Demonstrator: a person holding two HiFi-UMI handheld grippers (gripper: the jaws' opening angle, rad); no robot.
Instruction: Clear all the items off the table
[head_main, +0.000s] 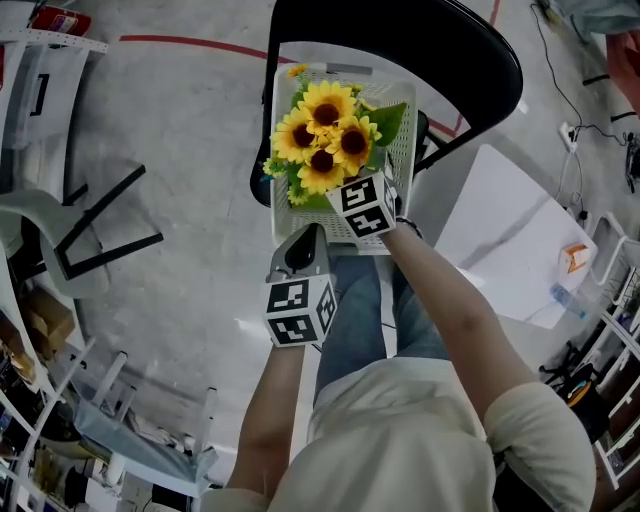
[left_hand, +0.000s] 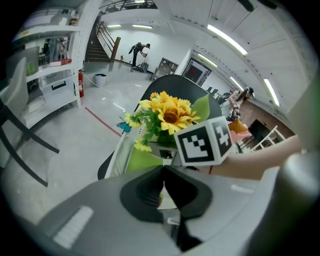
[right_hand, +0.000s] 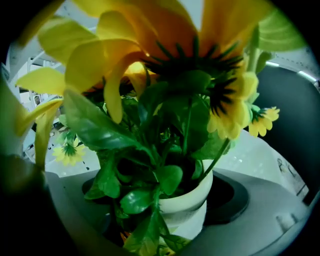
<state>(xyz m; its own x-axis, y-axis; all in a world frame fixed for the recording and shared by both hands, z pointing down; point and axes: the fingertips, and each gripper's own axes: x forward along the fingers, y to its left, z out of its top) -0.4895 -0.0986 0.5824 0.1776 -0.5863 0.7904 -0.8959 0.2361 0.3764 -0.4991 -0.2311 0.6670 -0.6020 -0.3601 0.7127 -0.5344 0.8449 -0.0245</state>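
Right gripper (head_main: 358, 200): jaws spread wide, clamped on white pot (right_hand: 187, 202) of sunflowers (head_main: 322, 135); pot sits between pads, blooms and leaves rise above and ahead of jaws. White basket (head_main: 403, 150) lies directly under and around this gripper's tips, on black chair (head_main: 480, 60); whether pot touches basket floor not discernible

Left gripper (head_main: 303, 250): jaws pressed together, nothing between them; basket's near rim just ahead of its tips, right gripper's marker cube close ahead to its right
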